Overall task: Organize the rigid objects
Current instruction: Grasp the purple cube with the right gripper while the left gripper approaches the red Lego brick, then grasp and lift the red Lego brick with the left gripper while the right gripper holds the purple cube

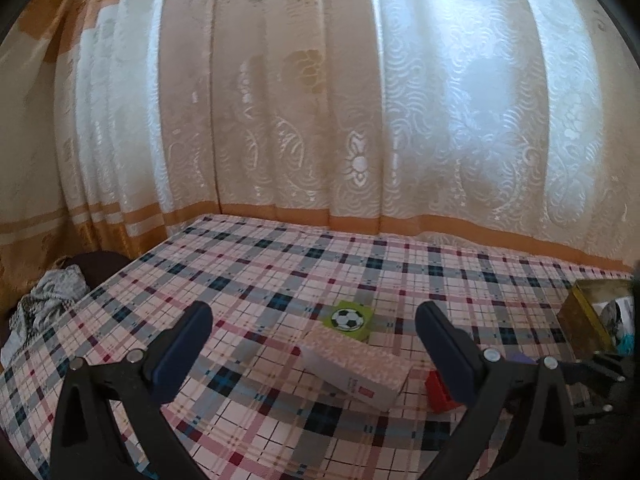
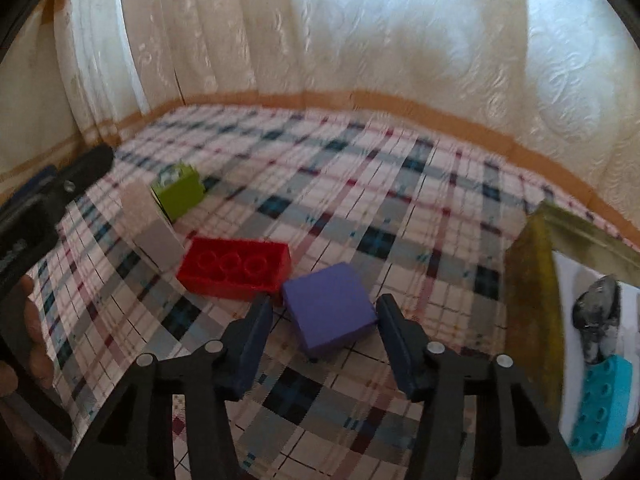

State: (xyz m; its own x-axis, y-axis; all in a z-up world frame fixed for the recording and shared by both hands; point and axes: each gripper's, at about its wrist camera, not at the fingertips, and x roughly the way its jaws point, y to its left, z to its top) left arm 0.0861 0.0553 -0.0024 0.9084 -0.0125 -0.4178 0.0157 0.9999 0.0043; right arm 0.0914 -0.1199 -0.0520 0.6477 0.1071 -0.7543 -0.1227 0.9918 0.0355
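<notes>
right tool [image 2: 322,312] was spread wide, purple block [image 2: 330,310] lying flat on the table [image 2: 400,208] directly between its fingertips, not yet pinched. left tool [image 1: 314,330] also spread, empty (farther off). gold box [image 2: 532,276] sat to the right.

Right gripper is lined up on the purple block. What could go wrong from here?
1. The purple block sits skewed between the open right gripper fingers, so closing may twist it rather than seat it.
2. The red brick lies right beside the purple block and the left finger; a descent may nudge it.
3. The box already holds a turquoise brick and a grey object, so a drop may land on them.
</notes>
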